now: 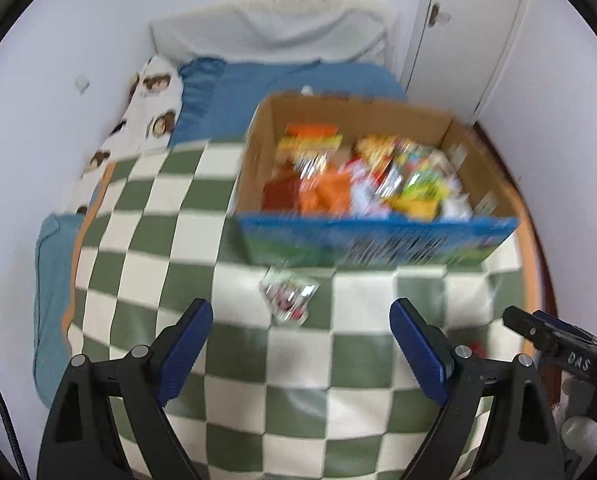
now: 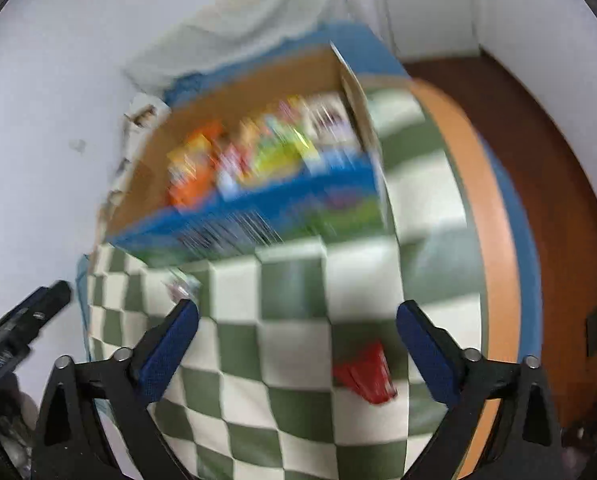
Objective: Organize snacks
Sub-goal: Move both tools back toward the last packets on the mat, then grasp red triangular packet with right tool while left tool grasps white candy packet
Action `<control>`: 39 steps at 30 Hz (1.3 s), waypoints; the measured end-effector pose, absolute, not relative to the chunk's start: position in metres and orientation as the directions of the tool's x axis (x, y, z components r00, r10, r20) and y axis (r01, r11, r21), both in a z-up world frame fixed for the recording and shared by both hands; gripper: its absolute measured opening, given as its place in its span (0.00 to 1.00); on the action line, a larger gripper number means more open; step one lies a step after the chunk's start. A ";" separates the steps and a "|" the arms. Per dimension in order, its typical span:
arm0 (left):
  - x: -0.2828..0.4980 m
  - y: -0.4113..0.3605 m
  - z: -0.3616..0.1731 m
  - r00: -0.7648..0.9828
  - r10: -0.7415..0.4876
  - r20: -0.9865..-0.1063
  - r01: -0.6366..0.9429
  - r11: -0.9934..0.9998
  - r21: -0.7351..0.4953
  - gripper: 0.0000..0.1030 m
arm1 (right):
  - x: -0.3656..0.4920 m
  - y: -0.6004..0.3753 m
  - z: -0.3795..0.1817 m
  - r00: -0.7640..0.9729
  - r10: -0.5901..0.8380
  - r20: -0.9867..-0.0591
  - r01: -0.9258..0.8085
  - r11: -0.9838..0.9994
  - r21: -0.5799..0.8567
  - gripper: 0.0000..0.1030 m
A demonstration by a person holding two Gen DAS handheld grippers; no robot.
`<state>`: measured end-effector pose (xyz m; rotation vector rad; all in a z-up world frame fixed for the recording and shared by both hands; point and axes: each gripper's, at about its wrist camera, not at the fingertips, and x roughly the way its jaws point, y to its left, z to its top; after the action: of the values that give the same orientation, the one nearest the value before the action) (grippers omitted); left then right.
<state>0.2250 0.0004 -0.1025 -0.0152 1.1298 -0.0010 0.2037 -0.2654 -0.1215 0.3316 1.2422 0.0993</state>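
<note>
Both our tongs, left (image 1: 300, 338) and right (image 2: 297, 338), gape empty; the red packet (image 2: 364, 374) at 5 o'clock may slide on the soft bed (image 2: 298, 300).

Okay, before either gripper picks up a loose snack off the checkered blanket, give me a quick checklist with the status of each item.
1. Left gripper open and empty: ok.
2. Right gripper open and empty: ok.
3. Silvery snack packet lies loose on the checkered blanket, ahead of the left gripper: ok.
4. Red packet lies loose between the right fingers, pads not touching it: ok.
5. Cardboard box open on top to receive snacks: ok.
6. Free room left inside the box: cannot tell, both views are blurred.
</note>
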 end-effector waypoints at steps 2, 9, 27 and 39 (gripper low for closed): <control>0.224 0.009 -0.125 0.379 0.013 -0.926 -0.015 1.000 0.007 0.88 | 0.194 -0.271 -0.153 0.274 0.252 -0.928 0.142 0.944 0.298 0.73; 0.240 0.023 -0.183 0.252 0.048 -0.967 -0.008 0.999 0.047 0.88 | 0.171 -0.276 -0.227 0.156 0.230 -0.961 0.211 0.942 0.260 0.72; 0.297 -0.006 -0.267 0.138 0.020 -0.990 0.207 0.977 0.048 0.55 | 0.170 -0.231 -0.245 0.161 0.187 -0.969 0.087 0.975 0.202 0.48; 0.203 0.009 -0.285 0.006 -0.107 -0.994 0.137 0.985 -0.105 0.34 | 0.160 -0.206 -0.243 0.145 0.260 -0.955 0.019 0.964 0.265 0.47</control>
<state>0.2033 0.0086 -0.2847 0.0244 1.5534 -0.1908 0.1596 -0.2065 -0.2431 0.2349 1.4185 0.1753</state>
